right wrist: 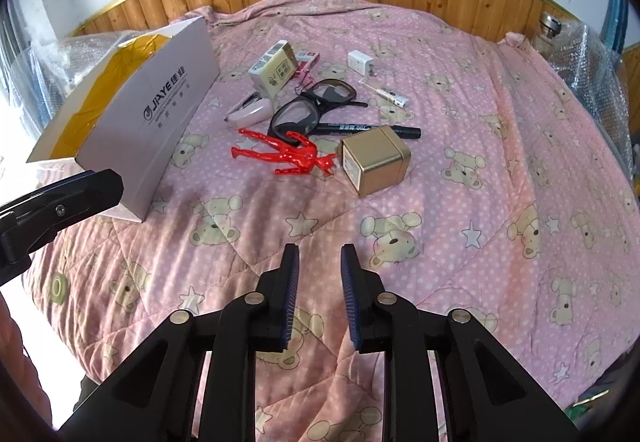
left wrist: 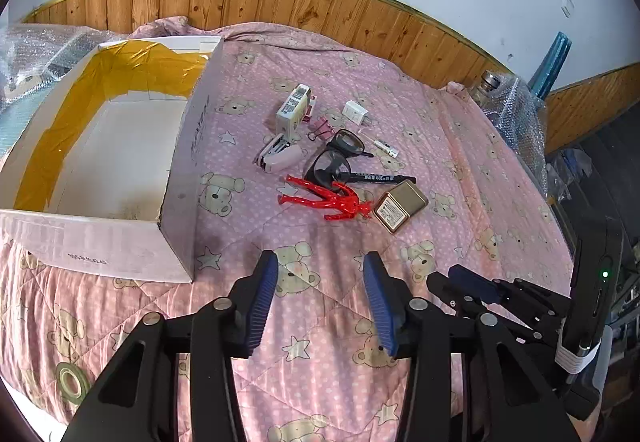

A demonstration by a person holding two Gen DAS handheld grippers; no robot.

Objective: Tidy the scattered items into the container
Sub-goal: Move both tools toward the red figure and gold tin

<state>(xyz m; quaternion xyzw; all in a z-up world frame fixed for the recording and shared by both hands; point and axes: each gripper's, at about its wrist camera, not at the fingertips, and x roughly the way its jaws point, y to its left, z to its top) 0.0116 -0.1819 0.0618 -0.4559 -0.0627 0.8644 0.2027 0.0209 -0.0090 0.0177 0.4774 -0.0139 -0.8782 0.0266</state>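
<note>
Left wrist view first: basically nothing's been tidied yet. The box (left wrist: pixel 120 146) sits on the left of the quilt (left wrist: pixel 460 170), open on top, and the floor of it looks bare as far as I can see. Everything is still in a pile just to its right: a carton (left wrist: pixel 293 110), a stapler (left wrist: pixel 280 158), a clip (left wrist: pixel 320 128), a charger (left wrist: pixel 354 113), glasses (left wrist: pixel 338 158), a marker (left wrist: pixel 380 177), a red figure (left wrist: pixel 324 198) and a tin (left wrist: pixel 400 205). The figure lies nearest, with the tin touching its far end. The left gripper (left wrist: pixel 320 294) hangs over bare quilt short of the pile, jaws spread wide, holding nothing. The right gripper (left wrist: pixel 472 288) pokes in from the side, but from here I can't tell how its jaws stand.

Right wrist view: same story. The right gripper (right wrist: pixel 319 282) is parted and empty, above the quilt, aimed roughly at the figure (right wrist: pixel 288 152) and tin (right wrist: pixel 374 158). The glasses (right wrist: pixel 316 106) overlap the marker (right wrist: pixel 376 130), so those could drag each other. The box (right wrist: pixel 160 114) is off to the left, well apart from this gripper.

So I'd call it zero items in and all of them left. My guess is the figure or tin goes first.
</note>
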